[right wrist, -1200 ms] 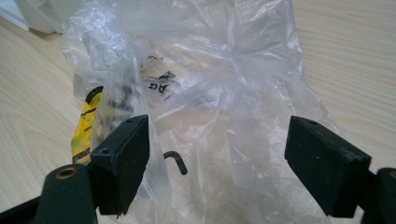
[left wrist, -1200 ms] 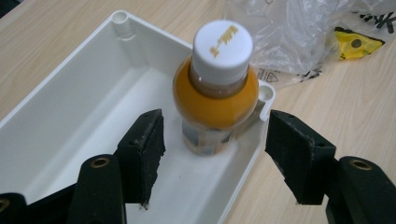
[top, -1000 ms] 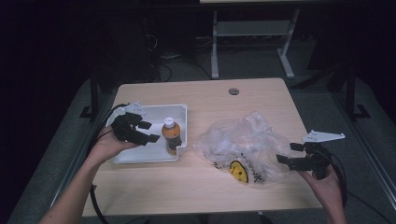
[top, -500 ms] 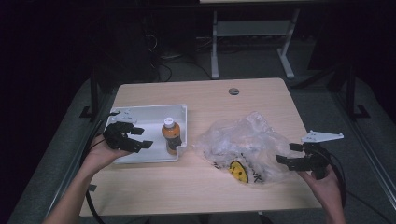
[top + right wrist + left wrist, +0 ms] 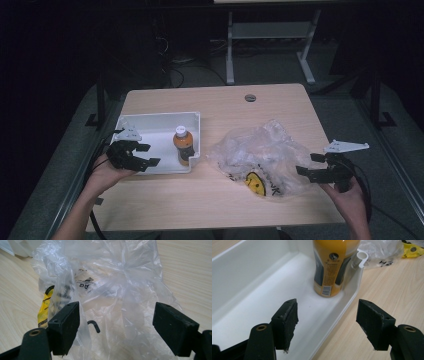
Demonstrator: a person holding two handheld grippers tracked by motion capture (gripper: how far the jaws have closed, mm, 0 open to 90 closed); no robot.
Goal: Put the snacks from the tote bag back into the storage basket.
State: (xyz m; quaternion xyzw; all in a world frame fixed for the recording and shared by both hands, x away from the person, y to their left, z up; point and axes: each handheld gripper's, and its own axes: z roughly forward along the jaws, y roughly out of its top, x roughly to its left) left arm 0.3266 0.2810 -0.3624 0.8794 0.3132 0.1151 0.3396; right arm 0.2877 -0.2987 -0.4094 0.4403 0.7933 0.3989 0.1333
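Two things sit within my reach: a bottle point(image 5: 183, 146) of orange drink standing upright in the right end of a white tray point(image 5: 150, 122), and a crumpled clear plastic bag point(image 5: 262, 150) on the bench point(image 5: 220, 200) to its right. My left hand-held gripper point(image 5: 141, 154) has just been opening its jaws; they stand wide and empty astride the tray's near wall, the bottle well ahead. My right hand-held gripper point(image 5: 309, 164) is open too, gripping nothing, at the bag's right edge.

I judge the bottle stiff, fairly heavy if full, its label slick; I'd take it around the middle. The tray's corner hugs it closely, so a jaw could snag there. The bag is light, limp and slippery; pinch a gathered fold.
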